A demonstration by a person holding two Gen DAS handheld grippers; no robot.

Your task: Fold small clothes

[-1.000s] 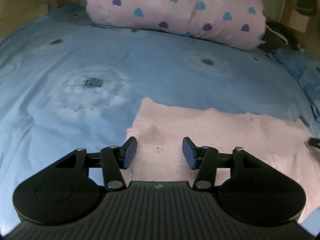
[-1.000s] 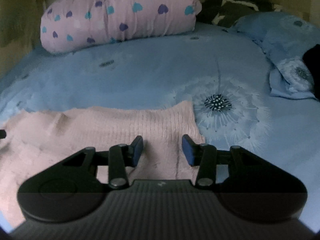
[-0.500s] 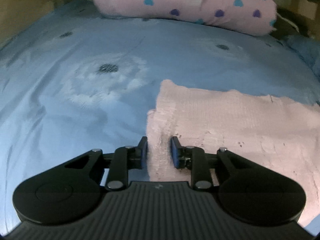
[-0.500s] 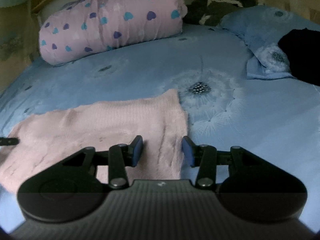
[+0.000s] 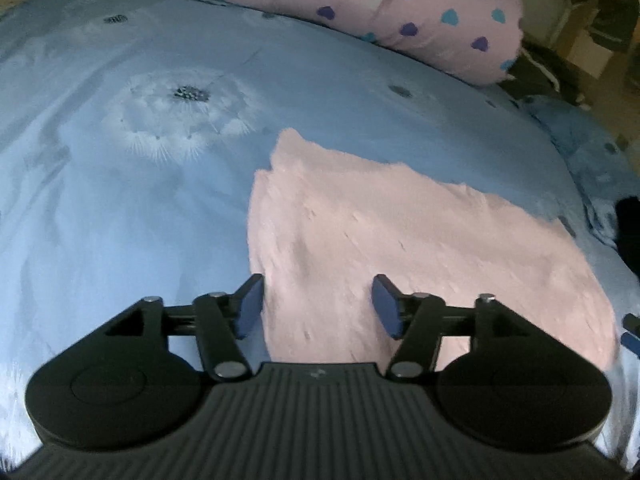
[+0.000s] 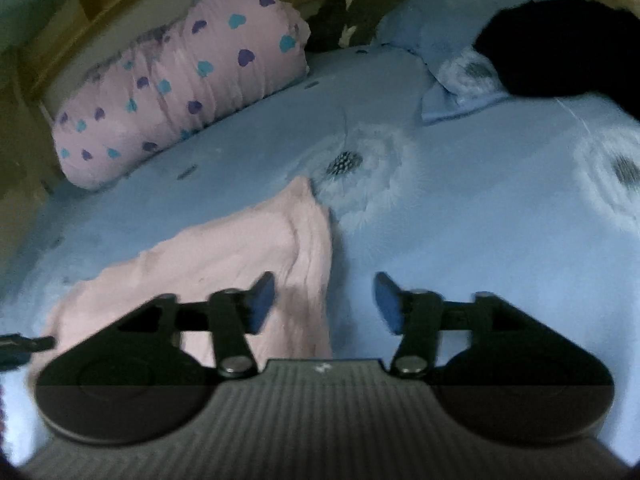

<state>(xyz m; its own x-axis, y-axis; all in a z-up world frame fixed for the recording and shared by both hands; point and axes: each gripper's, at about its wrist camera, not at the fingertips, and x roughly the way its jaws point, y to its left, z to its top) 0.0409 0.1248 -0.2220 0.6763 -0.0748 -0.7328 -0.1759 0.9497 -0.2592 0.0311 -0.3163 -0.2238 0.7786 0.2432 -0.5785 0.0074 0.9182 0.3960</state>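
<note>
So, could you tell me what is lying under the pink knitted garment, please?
The pink knitted garment lies on the blue dandelion-print bedsheet. Whatever might be beneath its middle is covered.

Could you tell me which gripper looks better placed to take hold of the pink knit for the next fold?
Probably the left gripper: its opening jaws straddle the pink knit at its edge, with nothing gripped. The right gripper, also opening, has only the garment's edge between its jaws, mostly blue bedsheet.

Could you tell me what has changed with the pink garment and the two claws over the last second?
The left claw pinched the pink garment's left edge half a second ago; now it is opening and the cloth lies free. The right claw is opening too, over the garment's right edge. The heart-print pillow and blue bedsheet stayed put.
</note>
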